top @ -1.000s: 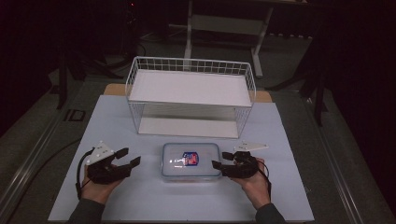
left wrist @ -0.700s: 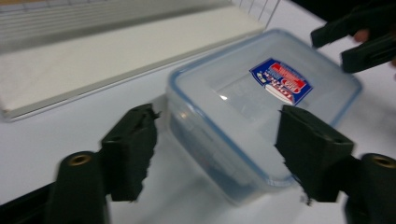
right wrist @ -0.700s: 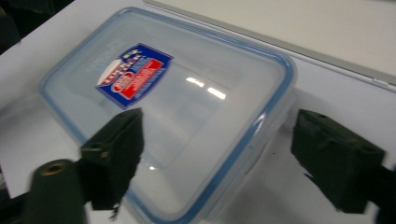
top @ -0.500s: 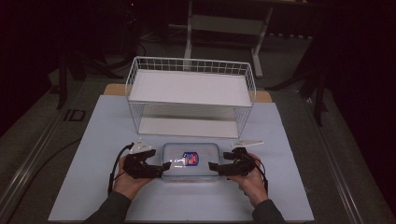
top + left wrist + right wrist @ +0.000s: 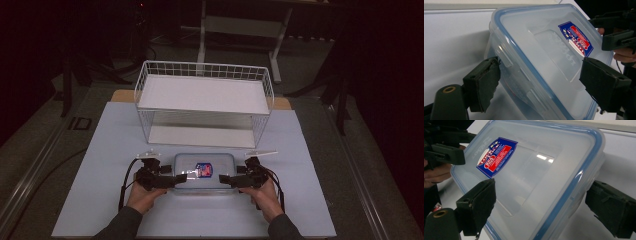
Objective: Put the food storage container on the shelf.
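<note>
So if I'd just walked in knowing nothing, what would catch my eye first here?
Probably the clear plastic container with its blue-rimmed lid and red-and-blue label, lying at the near middle of the white table. The left gripper and right gripper flank its two ends, jaws open. Behind it stands a white wire rack with two shelves.

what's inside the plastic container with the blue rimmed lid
The cloudy lid and walls blur the inside of the container. A faint reddish shape shows low through the side wall; what it is cannot be told.
</note>
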`<state>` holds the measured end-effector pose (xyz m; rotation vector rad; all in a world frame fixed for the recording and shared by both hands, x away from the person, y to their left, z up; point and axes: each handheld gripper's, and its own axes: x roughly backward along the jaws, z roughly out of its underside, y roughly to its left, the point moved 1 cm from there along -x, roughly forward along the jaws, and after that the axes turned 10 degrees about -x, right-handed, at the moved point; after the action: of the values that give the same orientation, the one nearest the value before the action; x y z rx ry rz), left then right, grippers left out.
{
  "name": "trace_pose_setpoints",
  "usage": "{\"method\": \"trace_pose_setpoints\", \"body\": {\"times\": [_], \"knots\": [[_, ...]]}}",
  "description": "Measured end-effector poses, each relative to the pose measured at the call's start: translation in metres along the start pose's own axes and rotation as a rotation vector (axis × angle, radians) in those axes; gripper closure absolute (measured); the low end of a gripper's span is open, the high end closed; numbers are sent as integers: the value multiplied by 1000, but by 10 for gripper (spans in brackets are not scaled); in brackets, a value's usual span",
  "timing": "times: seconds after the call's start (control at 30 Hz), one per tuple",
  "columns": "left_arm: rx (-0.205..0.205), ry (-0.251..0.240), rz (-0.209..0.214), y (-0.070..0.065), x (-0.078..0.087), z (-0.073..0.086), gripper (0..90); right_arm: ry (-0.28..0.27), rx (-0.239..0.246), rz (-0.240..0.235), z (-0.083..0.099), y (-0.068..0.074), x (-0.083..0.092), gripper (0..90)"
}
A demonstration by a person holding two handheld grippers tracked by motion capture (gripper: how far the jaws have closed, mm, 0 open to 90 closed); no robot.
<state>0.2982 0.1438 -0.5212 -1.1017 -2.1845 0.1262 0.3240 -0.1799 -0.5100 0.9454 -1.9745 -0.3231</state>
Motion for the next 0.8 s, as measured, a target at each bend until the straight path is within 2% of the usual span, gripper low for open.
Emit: {"method": "trace_pose_setpoints", "body": {"times": [0.07,0.17,0.37,0.43,0.47,0.57,0.6,0.67,0.8], "knots": [[20,-1,13,1,-1,1,155,1,-12,-8,0,-1,0,97],[55,5,55,3,-5,3,150,16,-51,-48,1,-5,-4,87],[55,9,55,3,-4,2,154,22,-67,-52,1,-5,-4,101],[85,5,64,5,-2,3,184,23,-76,-54,1,-6,0,143],[87,4,64,5,0,3,203,22,-82,-59,2,-6,1,156],[80,4,62,4,1,2,225,11,-79,-66,3,-7,4,201],[44,1,47,-2,7,2,256,0,-82,-74,4,-7,10,263],[28,-3,44,-4,12,3,293,-14,-82,-86,6,-8,15,318],[22,-21,48,-8,19,5,357,-37,-101,-116,11,-9,22,400]]}}
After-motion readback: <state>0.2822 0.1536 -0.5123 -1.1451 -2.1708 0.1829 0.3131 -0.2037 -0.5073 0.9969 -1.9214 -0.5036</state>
